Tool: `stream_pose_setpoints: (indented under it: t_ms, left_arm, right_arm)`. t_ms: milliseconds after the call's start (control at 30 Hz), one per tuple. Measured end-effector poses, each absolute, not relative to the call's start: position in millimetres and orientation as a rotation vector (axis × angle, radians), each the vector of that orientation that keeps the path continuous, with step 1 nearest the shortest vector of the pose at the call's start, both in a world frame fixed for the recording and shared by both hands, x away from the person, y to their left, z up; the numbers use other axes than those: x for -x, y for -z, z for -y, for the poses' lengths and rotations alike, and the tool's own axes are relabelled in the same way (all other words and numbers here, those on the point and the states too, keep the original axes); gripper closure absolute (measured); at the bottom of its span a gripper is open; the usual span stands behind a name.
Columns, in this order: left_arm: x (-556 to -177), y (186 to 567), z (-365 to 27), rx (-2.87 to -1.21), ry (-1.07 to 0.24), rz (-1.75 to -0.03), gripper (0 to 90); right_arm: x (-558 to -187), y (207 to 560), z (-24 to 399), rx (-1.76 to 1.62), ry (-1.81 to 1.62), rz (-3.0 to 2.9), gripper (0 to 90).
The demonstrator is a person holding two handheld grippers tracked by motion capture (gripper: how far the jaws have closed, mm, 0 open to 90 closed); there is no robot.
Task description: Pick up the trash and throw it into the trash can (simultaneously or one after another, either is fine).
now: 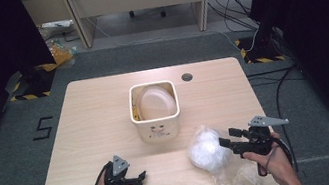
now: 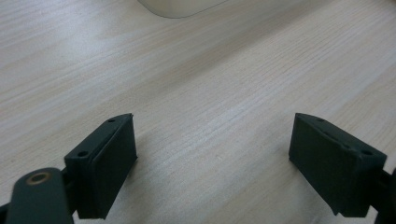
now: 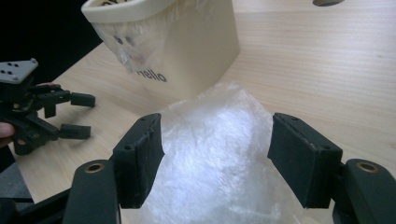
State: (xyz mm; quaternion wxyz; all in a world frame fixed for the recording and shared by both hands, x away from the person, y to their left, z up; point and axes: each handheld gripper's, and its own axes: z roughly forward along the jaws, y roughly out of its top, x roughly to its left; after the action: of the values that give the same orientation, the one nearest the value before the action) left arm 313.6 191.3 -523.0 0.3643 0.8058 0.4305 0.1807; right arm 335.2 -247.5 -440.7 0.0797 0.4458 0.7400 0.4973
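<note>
on the pale wooden worktop (image 1: pixel 94 109), the right tool (image 3: pixel 215 156) stands wide around a crumpled clear plastic bag (image 3: pixel 212 154): light, soft, slippery; pinch its bunched middle.

The bin (image 3: pixel 187 51) is chopped by the top edge in the right gripper view, so its inside can't be seen there, and in the left gripper view just a sliver of its base (image 2: pixel 180 5) pokes in at the top. The print on its front (image 1: pixel 159 133) is way too small to read from above. The bag (image 3: pixel 215 158) runs off the bottom edge between the right tool (image 3: pixel 215 158) pads, and I can't tell if they touch it. What's inside the bag is a white blur (image 1: pixel 207 148). The thing in the bin (image 1: pixel 155 103) is half hidden by the rim.
</note>
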Motion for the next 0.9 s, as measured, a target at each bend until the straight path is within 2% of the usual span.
stream_pose_setpoints:
  t_ms: [900]
  left_arm:
    - [-313.5, 523.0, -191.5, -2.073, -0.465, -1.107, 14.2]
  right_arm:
    - [-328.6, 471.7, 243.6, -1.398, -1.342, -2.287, 30.0]
